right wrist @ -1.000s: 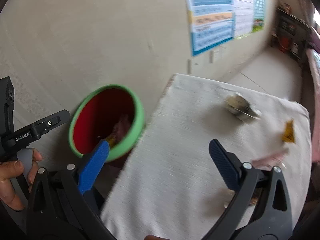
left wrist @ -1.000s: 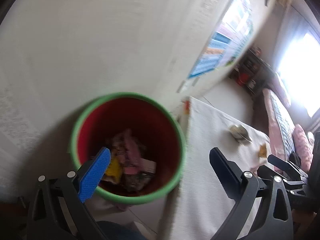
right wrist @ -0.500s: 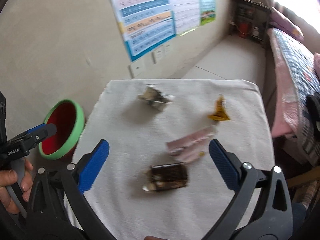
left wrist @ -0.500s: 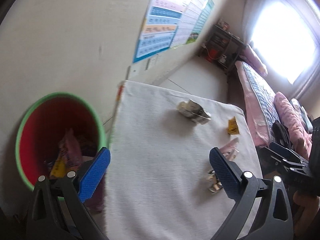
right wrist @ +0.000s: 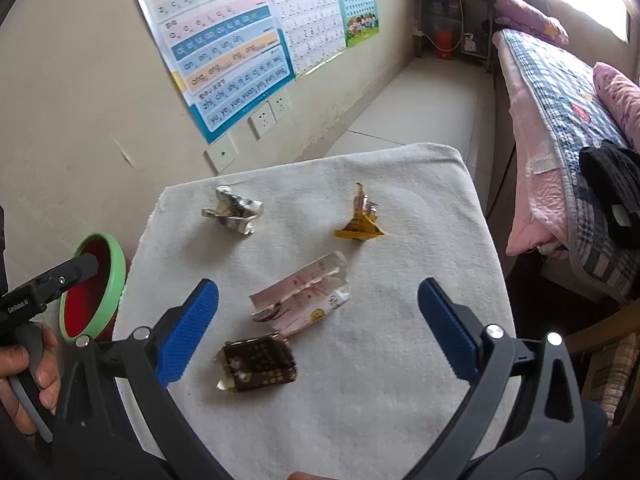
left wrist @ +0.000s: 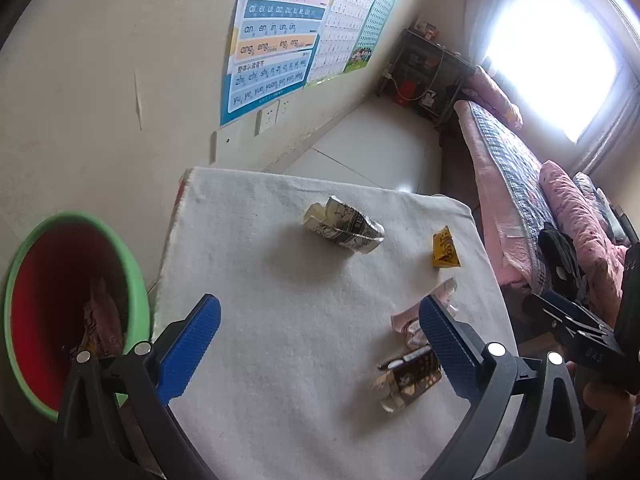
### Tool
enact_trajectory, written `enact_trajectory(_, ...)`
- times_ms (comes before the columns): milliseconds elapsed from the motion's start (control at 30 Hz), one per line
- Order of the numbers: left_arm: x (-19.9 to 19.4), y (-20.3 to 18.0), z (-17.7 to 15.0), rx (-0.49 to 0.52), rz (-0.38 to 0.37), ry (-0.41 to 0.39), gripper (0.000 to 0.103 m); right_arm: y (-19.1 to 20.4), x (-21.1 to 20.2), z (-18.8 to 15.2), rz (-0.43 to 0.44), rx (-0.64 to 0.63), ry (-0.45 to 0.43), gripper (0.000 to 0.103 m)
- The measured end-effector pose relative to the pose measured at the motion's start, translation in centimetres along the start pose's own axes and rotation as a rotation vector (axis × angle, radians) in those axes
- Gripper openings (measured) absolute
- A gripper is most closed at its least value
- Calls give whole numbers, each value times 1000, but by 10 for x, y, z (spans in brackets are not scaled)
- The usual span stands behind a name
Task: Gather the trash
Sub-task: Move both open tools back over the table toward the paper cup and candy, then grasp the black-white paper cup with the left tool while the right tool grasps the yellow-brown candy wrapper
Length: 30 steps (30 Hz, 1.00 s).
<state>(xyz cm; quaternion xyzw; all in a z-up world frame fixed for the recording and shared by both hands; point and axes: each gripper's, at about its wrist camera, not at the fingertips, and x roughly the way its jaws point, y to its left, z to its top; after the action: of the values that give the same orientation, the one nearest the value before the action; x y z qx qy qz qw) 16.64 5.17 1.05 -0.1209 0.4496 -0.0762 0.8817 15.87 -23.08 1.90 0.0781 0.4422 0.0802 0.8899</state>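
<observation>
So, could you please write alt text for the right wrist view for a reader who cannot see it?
An open hand-held gripper hovers over a white cloth-covered table holding four pieces of trash: a dark wrapper, a pink wrapper, a yellow wrapper and a crumpled silver wrapper. A green-rimmed red bin stands at the left.

The bin (left wrist: 136, 280) hides most of its contents, perhaps wrappers; its left rim is cut off.

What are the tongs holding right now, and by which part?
Nothing. Both the left tongs and right tongs are open and empty above the table.
</observation>
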Motion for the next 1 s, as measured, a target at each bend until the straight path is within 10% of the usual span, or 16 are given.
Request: enact_trajectory(1000, 165, -20, 57, -204, -23, 193, 76, -35, 126, 46, -42, 39, 105, 97)
